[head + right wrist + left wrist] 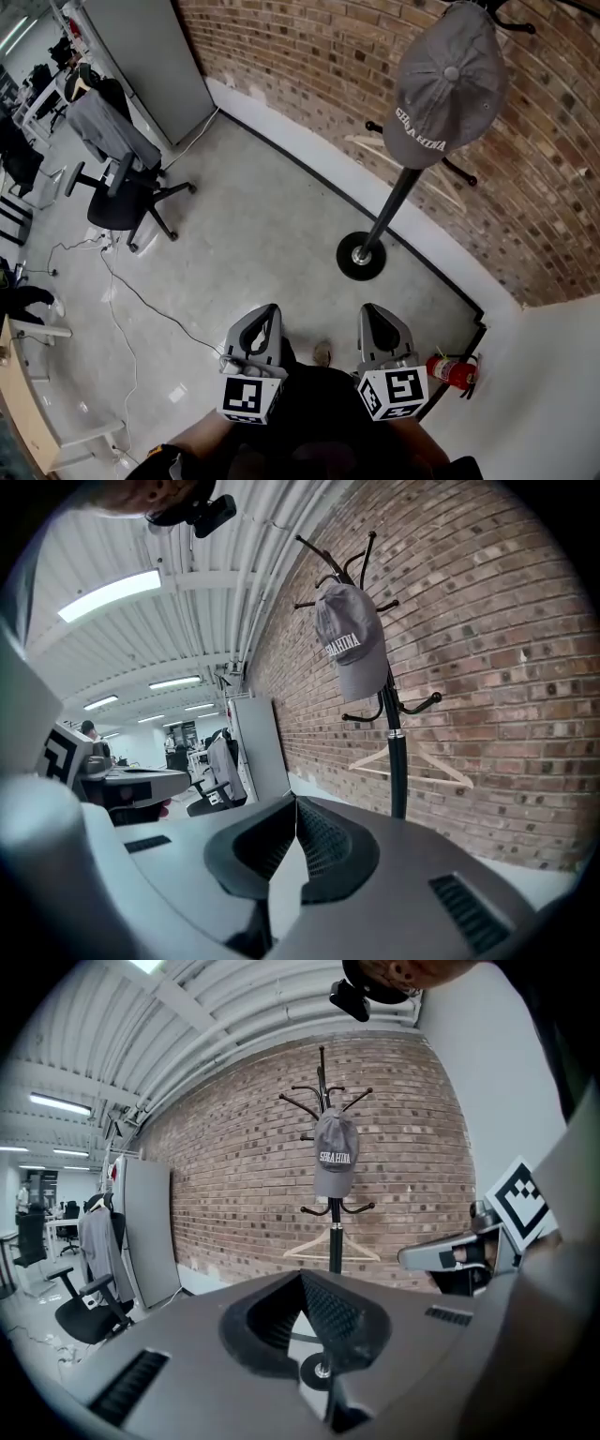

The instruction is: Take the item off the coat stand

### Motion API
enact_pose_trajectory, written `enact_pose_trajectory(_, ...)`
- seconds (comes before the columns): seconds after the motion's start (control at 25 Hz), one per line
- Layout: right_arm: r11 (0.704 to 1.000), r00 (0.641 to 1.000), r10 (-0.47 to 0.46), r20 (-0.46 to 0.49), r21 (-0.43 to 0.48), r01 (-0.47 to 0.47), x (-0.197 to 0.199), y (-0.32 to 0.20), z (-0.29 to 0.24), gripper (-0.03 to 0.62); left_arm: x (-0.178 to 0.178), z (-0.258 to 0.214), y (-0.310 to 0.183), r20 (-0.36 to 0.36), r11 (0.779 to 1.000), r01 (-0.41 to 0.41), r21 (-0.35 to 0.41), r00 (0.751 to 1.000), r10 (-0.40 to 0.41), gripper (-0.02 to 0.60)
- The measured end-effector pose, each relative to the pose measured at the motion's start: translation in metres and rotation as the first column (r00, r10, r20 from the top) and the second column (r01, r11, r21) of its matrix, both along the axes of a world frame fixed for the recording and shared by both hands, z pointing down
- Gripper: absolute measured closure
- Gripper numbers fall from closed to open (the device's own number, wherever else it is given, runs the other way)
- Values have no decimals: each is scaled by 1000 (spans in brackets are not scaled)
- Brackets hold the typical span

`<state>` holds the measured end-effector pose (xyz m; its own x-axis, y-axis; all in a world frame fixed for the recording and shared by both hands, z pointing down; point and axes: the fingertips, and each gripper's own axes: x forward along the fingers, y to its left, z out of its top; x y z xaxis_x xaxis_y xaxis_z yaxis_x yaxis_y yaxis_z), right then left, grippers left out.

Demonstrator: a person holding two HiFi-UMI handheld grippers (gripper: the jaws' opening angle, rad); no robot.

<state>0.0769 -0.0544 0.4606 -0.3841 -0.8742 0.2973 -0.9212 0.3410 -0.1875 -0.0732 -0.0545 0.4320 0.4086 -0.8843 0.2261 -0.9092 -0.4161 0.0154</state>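
**Head view.** The step in hand is the approach; no contact has been made. The left gripper (265, 322) and right gripper (379, 323) sit side by side at lower centre, close to the person's body, jaws together and empty. The cap (448, 89) hangs at upper right on the coat stand (389, 211), well apart from both grippers. The stand's round base rests on the floor (253, 234), near the brick wall (309, 56).

**Left gripper view.** The left gripper (302, 1277) has its jaws closed tip to tip, with nothing between them. The cap (336, 1155) appears at upper centre, hung from one of the upper hooks of the coat stand (335, 1241). A hanger (331, 1246) hangs lower on the pole. The cap is grey, of soft fabric, with white lettering across the front; the brim appears to point down.

**Right gripper view.** The right gripper (296, 803) is likewise closed and empty. The cap (352, 644) lies at upper centre-right, high on the coat stand (397, 761), lettering facing out.

**Next move.** Raise one gripper to cap height, part the jaws, and clamp on the brim or lower edge. Lift upward before pulling away so the fabric clears the hook. Expect the cap to fold under the grip.
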Motion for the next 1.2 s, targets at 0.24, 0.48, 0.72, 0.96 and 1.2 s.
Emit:
enact_pose_trajectory(0.24, 997, 997, 82, -6, 5, -82, 10, -40, -1, 580, 16, 4, -55, 7, 994, -105, -16, 994, 105, 555)
enact_pose_trajectory(0.48, 986, 986, 169, -8, -4, -169, 6, -88, -11, 580, 27, -3, -125, -28, 971, -237, -13, 971, 237, 555)
enact_pose_trajectory(0.72, 958, 958, 287, 8, -5, -287, 5, -132, -20, 580, 28, -4, -184, -79, 933, -359, -11, 931, 357, 555)
enact_pose_trajectory(0.96, 919, 918, 390, 76, 24, -393, 0, -170, -38, 580, 18, -5, -232, -117, 885, -465, -14, 880, 461, 555)
enact_pose_trajectory(1.2, 910, 878, 379, 290, 57, -412, 4, -205, -59, 579, 19, 0, -265, -134, 850, -526, -15, 844, 520, 555)
